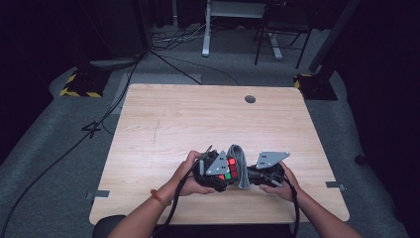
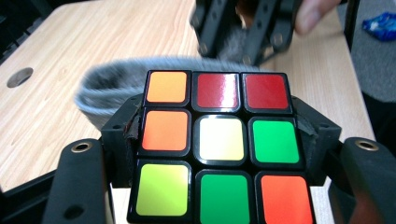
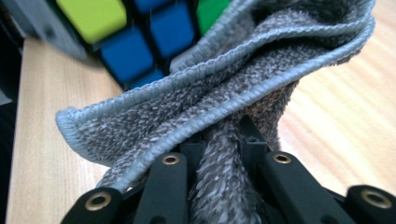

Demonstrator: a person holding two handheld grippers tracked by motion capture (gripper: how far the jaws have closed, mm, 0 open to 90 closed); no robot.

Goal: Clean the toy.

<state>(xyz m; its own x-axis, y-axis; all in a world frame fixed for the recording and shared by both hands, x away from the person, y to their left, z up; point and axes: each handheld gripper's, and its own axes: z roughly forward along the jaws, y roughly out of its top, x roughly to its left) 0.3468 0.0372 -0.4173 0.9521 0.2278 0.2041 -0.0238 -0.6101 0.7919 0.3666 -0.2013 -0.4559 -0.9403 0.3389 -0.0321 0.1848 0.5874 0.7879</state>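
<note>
Right now you have one puzzle cube [image 1: 229, 168], one grey cloth [image 1: 240, 166] and two claws at work on the desk [image 1: 198, 119], all gathered at its near edge, about the middle of its width.

Your left claw [image 1: 218, 171] is closed on the puzzle cube. In the left gripper view the cube [image 2: 219, 144] sits squarely between the two black jaws, which press on its left and right sides; the face turned to that camera shows nine stickers: orange, red, red along the far row, orange, white, green in the middle, and yellow-green, green, orange-red nearest. Your left hand [image 1: 190, 173] wraps the claw body from the left.

Your right claw [image 1: 253, 173] is clamped on the grey cloth. In the right gripper view the cloth [image 3: 224, 93] is bunched into a thick twist that runs down between the narrow jaws, with two hemmed folds fanning out above them. Beyond the cloth you can see the cube [image 3: 135, 32], its blue, yellow-green and green stickers just behind the folds. Your right hand [image 1: 282, 181] holds that claw from the right.

From the high view the cloth stands up just right of the cube, between the two claws, against the cube's right side. In the left gripper view the cloth [image 2: 116, 86] curves round the cube's far side, and the right claw [image 2: 243, 28] sits just beyond it
</note>
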